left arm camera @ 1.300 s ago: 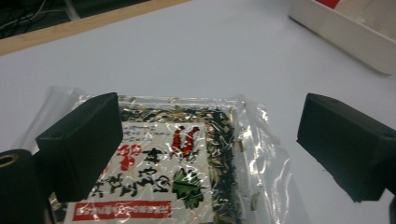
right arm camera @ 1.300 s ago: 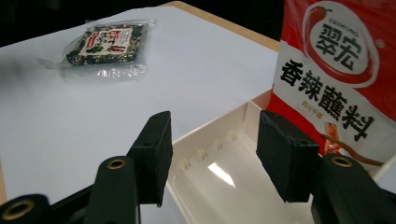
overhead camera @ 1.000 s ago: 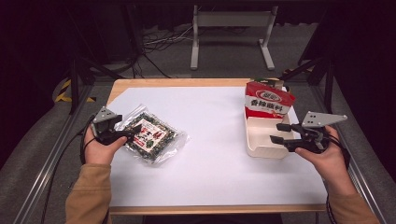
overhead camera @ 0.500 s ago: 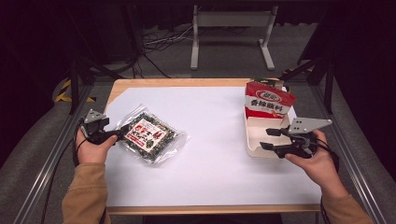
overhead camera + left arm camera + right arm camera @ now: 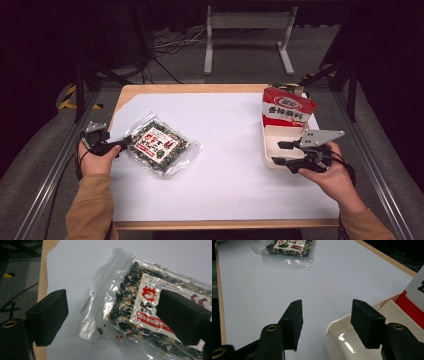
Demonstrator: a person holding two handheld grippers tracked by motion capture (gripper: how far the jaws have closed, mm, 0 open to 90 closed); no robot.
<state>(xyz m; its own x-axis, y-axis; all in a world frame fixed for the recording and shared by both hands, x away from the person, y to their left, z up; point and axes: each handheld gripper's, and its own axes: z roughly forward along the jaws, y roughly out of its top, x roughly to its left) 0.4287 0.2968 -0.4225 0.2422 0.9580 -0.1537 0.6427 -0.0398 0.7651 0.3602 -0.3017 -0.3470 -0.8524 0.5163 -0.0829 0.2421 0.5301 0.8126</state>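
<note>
Tan sleeves (image 5: 90, 210) cover both forearms. Each black gripper has blocky black pads (image 5: 47, 316) and brass-ringed screw holes (image 5: 271, 328). The right gripper (image 5: 281, 153) carries a grey three-cornered plate (image 5: 320, 136); black cables (image 5: 77, 167) trail.

The high view looks forward and down over the whole table (image 5: 220, 195). Both gripper views sit low and close, apparently sharing the seaweed packet (image 5: 150, 312) (image 5: 290, 247).

Bare white table sheet (image 5: 225, 150) lies open between the seaweed packet (image 5: 159, 146) at nine o'clock and the white tray (image 5: 272, 145) at three o'clock.
</note>
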